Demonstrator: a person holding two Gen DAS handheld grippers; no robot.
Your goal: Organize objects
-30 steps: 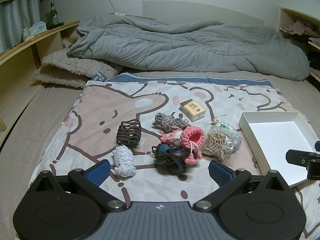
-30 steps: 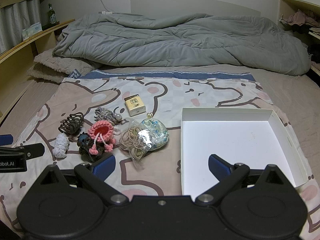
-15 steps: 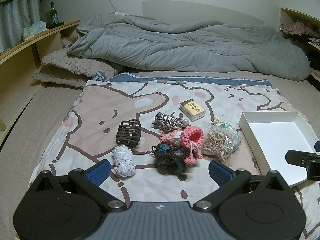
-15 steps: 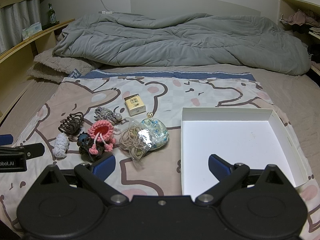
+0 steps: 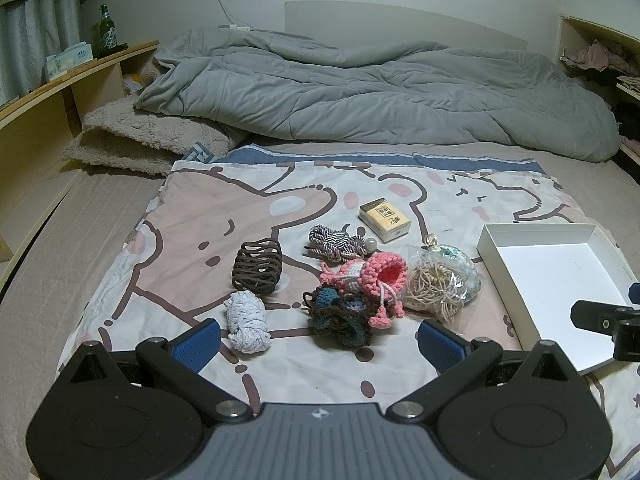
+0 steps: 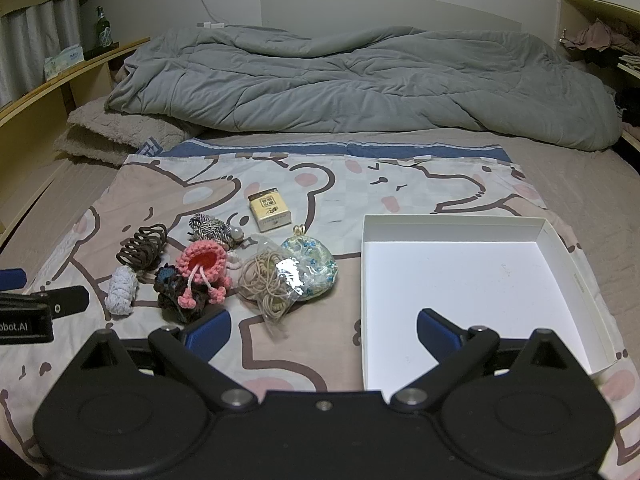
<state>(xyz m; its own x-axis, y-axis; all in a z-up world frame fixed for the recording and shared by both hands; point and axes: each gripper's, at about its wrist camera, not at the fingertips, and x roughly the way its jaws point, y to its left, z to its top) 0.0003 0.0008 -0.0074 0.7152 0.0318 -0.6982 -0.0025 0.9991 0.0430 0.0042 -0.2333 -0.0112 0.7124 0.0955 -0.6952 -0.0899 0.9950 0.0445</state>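
Small items lie in a cluster on a cartoon-print sheet: a brown wire coil [image 5: 257, 265], a white scrunchie [image 5: 247, 322], a striped cord bundle [image 5: 335, 242], a pink crochet pouch [image 5: 374, 276] on a dark crochet piece [image 5: 340, 316], a bag of hair ties [image 5: 434, 290] and a small yellow box [image 5: 385, 219]. An empty white tray [image 6: 472, 280] sits to their right. My left gripper [image 5: 320, 338] is open just in front of the cluster. My right gripper [image 6: 322, 330] is open at the tray's near left corner.
A rumpled grey duvet [image 5: 380, 92] covers the far half of the bed. A beige pillow [image 5: 140, 140] lies at the far left beside a wooden shelf [image 5: 60, 80] holding a green bottle. More shelves with clothes stand at the far right.
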